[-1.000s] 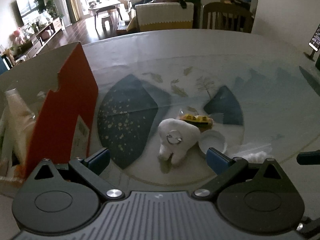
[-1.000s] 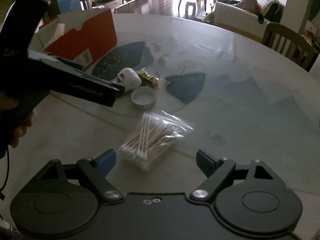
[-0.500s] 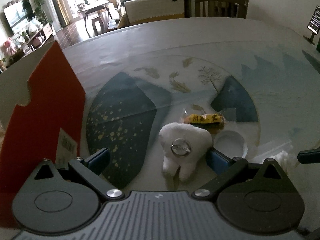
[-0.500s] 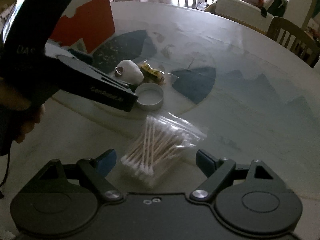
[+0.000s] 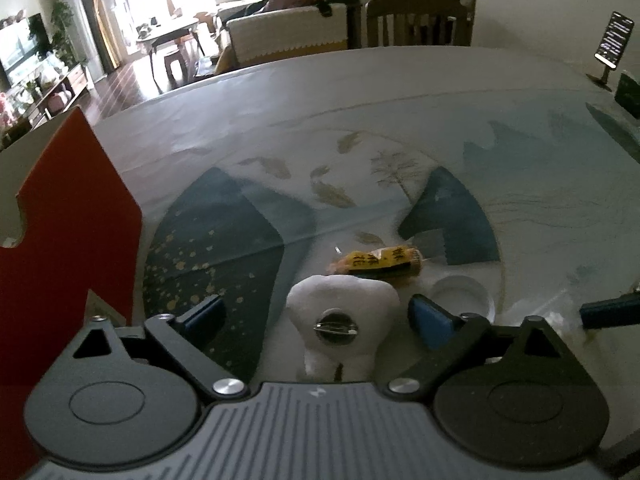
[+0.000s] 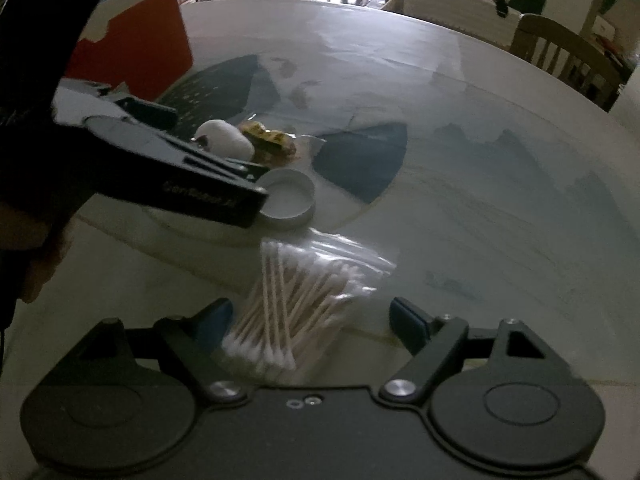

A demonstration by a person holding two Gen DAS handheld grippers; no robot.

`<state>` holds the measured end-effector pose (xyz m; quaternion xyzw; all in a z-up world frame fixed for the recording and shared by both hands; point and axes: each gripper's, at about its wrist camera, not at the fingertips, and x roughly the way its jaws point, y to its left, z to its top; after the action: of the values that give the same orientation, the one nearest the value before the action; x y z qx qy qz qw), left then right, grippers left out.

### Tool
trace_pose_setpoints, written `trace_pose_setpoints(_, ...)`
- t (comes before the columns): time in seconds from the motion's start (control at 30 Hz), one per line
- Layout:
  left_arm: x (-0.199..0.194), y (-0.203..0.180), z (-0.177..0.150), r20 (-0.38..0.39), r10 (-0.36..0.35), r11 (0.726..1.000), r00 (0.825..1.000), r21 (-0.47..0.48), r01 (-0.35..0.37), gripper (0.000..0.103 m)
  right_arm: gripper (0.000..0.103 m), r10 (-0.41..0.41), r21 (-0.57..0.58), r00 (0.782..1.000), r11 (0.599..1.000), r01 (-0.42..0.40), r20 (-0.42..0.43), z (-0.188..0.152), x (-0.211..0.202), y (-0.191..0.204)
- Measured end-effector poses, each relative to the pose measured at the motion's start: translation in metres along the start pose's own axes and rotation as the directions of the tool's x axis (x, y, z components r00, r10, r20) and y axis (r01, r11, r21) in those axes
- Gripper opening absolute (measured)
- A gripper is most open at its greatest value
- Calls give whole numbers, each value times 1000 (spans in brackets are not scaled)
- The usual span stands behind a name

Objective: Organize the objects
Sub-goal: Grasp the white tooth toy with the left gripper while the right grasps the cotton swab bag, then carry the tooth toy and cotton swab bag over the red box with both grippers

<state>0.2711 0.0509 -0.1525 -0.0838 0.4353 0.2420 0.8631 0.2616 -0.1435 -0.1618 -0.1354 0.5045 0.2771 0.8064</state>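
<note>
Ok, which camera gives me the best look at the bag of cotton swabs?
The right wrist view: the bag of cotton swabs lies whole between the open right gripper fingers. The left wrist view catches only a white scrap of it at the right edge.

Plush tooth [image 5: 342, 312] btwn snack packet [image 5: 378, 262] behind, box [image 5: 68, 248] left, lid [image 5: 462, 292] right.

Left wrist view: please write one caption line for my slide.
Open left tool flanks a white tooth-shaped plush on the patterned table, yellow snack packet just behind.
</note>
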Motion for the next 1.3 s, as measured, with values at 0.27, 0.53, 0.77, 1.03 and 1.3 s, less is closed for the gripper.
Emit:
trace_pose_setpoints(0.27,-5,-1,2,2,-51,998,999,-24,51,54,44,-17,37,1000,999,16,14,1,-4,-11)
trace_pose_setpoints(0.53,-16,-2,-1,-15,-69,997,998,-48,68,53,37,-10,84,1000,996,9,12,-5,-13,-22)
trace_pose_setpoints(0.77,-39,-1,-9,-24,-85,992,996,-90,83,53,36,10,100,999,995,-14,40,-13,-33,-26)
trace_pose_setpoints(1.03,-74,-2,-28,-36,-114,984,993,-142,108,53,36,55,106,997,993,-61,63,-23,-63,-23)
trace_pose_setpoints(1.3,-114,3,-41,-29,-170,966,985,-205,161,53,36,87,76,991,993,-95,99,-21,-97,-7)
